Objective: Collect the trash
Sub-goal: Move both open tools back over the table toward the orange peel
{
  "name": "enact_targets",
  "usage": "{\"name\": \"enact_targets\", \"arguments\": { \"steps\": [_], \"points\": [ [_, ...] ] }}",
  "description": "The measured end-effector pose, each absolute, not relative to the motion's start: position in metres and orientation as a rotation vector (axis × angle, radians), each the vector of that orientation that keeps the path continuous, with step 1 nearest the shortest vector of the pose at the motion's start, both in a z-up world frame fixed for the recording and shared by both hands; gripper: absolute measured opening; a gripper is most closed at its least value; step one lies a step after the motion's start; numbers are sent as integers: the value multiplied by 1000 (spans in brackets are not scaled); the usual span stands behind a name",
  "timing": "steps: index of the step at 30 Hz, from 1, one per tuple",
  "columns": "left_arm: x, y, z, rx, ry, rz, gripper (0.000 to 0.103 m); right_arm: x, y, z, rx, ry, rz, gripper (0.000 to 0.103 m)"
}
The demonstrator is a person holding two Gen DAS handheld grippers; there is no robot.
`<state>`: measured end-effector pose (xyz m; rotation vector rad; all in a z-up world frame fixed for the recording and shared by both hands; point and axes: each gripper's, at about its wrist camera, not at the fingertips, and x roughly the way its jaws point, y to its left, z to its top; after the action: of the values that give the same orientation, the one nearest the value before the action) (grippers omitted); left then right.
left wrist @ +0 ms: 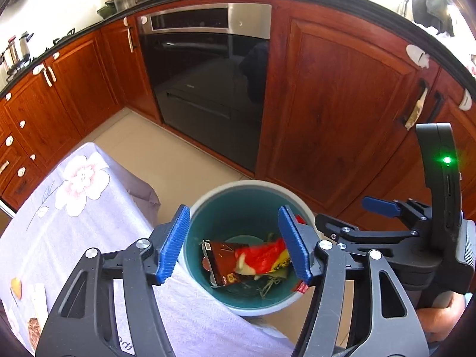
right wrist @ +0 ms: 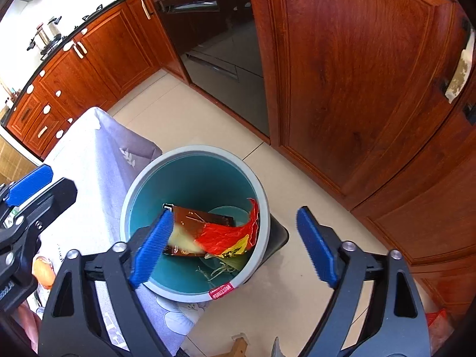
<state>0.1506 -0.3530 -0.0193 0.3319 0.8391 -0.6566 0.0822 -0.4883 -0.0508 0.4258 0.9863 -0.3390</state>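
A round bin with a grey rim and a teal inside stands on the floor against the table's corner. In it lie a brown packet, a red and yellow wrapper and some green stems. My left gripper hangs open over the bin's mouth, with nothing between its blue pads. My right gripper is open too, over the bin's right half, and holds nothing. One blue finger of the right gripper shows in the left wrist view; one finger of the left shows in the right wrist view.
A table under a floral cloth lies left of the bin, with a yellowish scrap and an orange piece on it. Wooden cabinets and a dark oven line the far side across the tiled floor.
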Motion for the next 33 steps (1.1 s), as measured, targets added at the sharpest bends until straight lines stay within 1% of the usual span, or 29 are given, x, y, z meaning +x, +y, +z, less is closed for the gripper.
{"name": "enact_targets", "arguments": {
  "steps": [5,7,14,22,33],
  "points": [
    [150,-348,-17,328,847,-637,72,82,-484,-50,426,1001,-325,83],
    [150,-346,-15,322,849,-635,74,82,-482,-48,424,1002,-326,88],
    [146,-329,-9,292,856,-610,84,79,-472,-38,413,996,-328,88],
    [137,-281,-2,232,863,-551,92,77,-434,-24,380,979,-272,88],
    [128,-168,-2,204,884,-406,94,97,-333,-22,320,1011,-80,88]
  ]
}}
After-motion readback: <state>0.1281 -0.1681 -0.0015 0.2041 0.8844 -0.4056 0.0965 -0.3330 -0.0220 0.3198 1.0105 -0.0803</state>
